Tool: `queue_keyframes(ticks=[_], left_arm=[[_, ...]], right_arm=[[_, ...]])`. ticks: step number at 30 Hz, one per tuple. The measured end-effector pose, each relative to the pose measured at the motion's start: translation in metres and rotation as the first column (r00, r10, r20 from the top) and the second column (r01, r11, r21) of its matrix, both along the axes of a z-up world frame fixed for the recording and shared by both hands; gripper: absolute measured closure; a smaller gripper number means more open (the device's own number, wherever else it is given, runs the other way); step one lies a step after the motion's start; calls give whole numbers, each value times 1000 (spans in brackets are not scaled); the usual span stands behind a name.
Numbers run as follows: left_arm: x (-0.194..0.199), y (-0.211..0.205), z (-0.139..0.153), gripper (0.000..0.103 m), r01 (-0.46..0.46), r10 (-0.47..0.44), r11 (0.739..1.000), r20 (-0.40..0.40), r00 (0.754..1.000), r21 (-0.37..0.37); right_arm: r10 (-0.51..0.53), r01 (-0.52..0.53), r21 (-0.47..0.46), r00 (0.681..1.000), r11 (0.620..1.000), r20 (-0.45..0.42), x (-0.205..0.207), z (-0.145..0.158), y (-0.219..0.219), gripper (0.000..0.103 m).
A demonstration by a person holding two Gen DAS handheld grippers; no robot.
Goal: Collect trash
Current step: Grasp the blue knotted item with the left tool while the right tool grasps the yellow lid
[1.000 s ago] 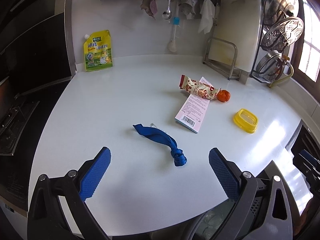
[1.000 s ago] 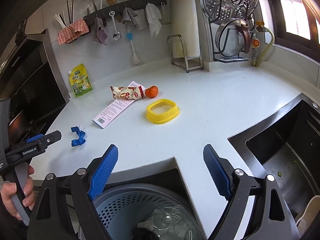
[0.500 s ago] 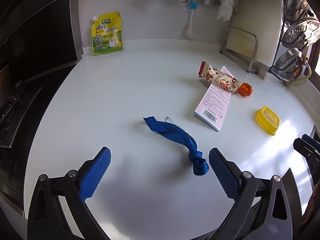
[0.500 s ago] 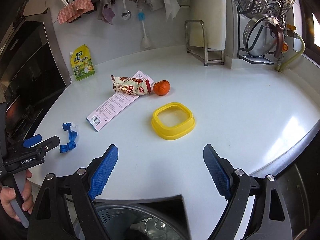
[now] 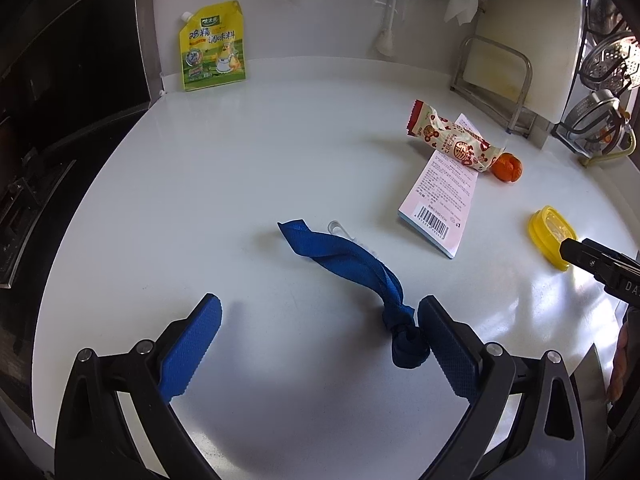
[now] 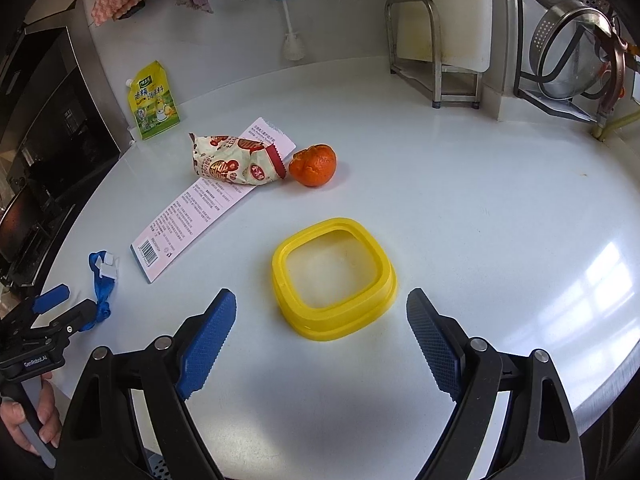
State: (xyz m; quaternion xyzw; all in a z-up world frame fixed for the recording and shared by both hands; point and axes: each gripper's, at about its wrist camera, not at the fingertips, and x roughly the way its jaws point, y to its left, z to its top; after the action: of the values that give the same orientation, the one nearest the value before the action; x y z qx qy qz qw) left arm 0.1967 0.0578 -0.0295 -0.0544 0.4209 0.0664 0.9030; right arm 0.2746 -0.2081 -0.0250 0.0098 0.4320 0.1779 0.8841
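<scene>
A knotted blue strap (image 5: 348, 268) lies on the white counter (image 5: 240, 184); it also shows in the right wrist view (image 6: 100, 288). My left gripper (image 5: 320, 340) is open, low over the counter, with the strap's knot beside its right finger. A yellow square lid ring (image 6: 332, 276) lies just ahead of my open right gripper (image 6: 320, 336). A snack wrapper (image 6: 236, 160) rests on a pink flat box (image 6: 208, 204), next to a mandarin (image 6: 314, 164).
A yellow seasoning pouch (image 5: 212, 52) leans on the back wall. A cutting board in a metal rack (image 6: 440, 40) and a pot rack (image 6: 576, 48) stand at the back right. A black stove (image 5: 32, 184) lies left of the counter.
Both grippers have moved forward over the counter. The left one has closed in on the blue strap, the right one on the yellow lid ring; the bin has dropped out of view.
</scene>
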Motion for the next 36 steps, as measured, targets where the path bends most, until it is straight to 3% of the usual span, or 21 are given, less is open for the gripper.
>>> queue_keyframes(ticks=[16, 19, 28, 30, 32, 36], left_arm=[[11, -1, -6, 6, -4, 4, 1000, -33, 999, -16], [11, -1, -6, 6, -3, 3, 1000, -33, 999, -16], [17, -7, -7, 8, -15, 16, 999, -11, 1000, 36], [17, -12, -7, 17, -3, 3, 998, -8, 1000, 57], [14, -17, -6, 38, 18, -18, 999, 5, 1000, 51], [12, -23, -4, 62, 48, -50, 998, 30, 998, 48]], right_arm=[[34, -36, -87, 999, 996, -15, 21, -8, 23, 21], [42, -42, -96, 999, 995, -3, 19, -7, 25, 31], [36, -35, -71, 999, 997, 15, 14, -2, 23, 32], [32, -30, -64, 999, 997, 20, 14, -1, 22, 32], [23, -21, -55, 1000, 998, 18, 14, -1, 20, 32], [6, -6, -31, 1000, 999, 10, 13, -3, 14, 32]])
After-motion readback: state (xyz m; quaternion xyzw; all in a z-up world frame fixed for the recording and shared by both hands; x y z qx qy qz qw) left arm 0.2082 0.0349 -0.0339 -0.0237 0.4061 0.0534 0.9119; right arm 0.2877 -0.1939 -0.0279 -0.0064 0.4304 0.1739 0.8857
